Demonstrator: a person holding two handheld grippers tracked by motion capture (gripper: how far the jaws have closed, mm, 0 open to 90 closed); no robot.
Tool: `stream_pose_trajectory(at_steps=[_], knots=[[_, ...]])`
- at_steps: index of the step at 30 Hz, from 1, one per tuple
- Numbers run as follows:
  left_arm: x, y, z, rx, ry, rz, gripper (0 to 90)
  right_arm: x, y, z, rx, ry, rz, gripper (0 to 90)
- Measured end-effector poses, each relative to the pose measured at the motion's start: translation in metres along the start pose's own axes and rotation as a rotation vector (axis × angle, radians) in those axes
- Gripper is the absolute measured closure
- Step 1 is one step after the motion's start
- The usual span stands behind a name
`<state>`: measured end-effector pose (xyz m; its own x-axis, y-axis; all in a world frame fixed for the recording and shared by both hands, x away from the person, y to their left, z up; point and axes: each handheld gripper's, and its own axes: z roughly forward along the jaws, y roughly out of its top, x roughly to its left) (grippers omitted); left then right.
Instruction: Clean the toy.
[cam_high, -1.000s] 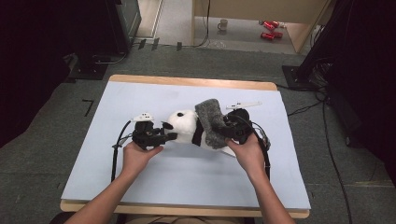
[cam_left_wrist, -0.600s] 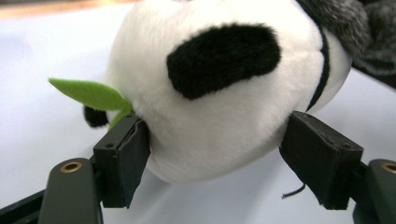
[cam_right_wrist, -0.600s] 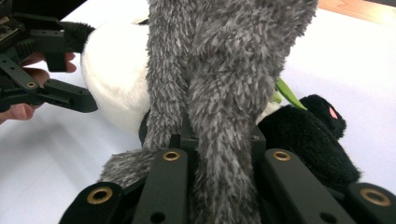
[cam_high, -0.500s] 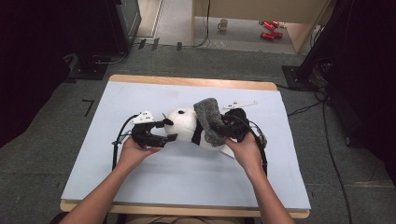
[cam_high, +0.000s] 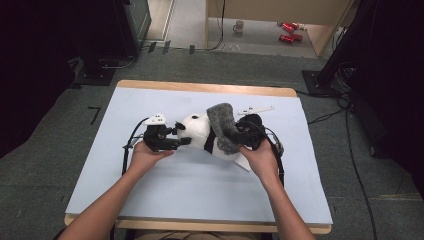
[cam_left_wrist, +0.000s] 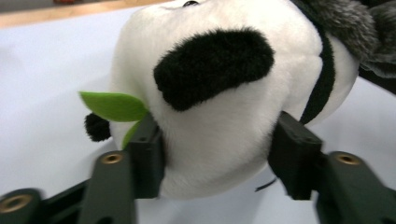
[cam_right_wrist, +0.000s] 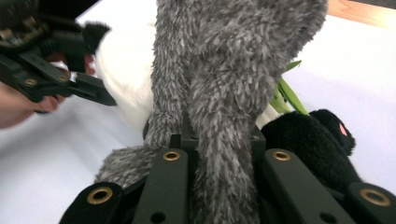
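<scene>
1 white-and-black plush panda (cam_high: 200, 134), grey fuzzy scarf (cam_high: 223, 127) around neck

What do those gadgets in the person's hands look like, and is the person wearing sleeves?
Both the left gripper and the right gripper are black, each with two blocky jaws fixed by brass-coloured rivets. A black cable trails from each, and a pale three-cornered plate sits on top. The forearms are bare.

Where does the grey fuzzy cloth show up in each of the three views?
High view: the grey fuzzy cloth drapes over the panda toy at table centre, by the right tongs.
Left gripper view: top right corner, behind the panda's head.
Right gripper view: centre, rising from between the tongs, which pinch it.
Shared landmark: the panda's white plush body.
</scene>
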<state>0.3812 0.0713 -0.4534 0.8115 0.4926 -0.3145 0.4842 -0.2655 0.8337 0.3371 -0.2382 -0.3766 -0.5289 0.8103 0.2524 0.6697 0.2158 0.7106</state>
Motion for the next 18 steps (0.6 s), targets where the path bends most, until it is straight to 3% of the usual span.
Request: stream_pose_trajectory(at_steps=[3, 6, 10, 15, 18], knots=[[-0.005, 0.0, -0.001, -0.008, 0.012, -0.034, 50.0, -0.001, 0.007, -0.006, -0.016, 0.033, 0.051, 78.9], [-0.013, 0.002, -0.002, -0.013, 0.034, -0.039, 50.6, 0.008, 0.013, -0.011, -0.071, 0.079, 0.057, 78.9], [-0.028, 0.003, -0.001, -0.012, 0.083, -0.027, 50.5, 0.028, 0.017, -0.003, -0.085, 0.114, 0.022, 78.7], [-0.04, 0.003, -0.002, 0.003, 0.11, -0.023, 51.0, 0.049, 0.016, 0.015, -0.074, 0.181, -0.001, 78.7], [-0.043, 0.001, -0.002, 0.012, 0.125, -0.025, 51.1, 0.059, 0.011, 0.028, -0.043, 0.153, -0.042, 78.2]])
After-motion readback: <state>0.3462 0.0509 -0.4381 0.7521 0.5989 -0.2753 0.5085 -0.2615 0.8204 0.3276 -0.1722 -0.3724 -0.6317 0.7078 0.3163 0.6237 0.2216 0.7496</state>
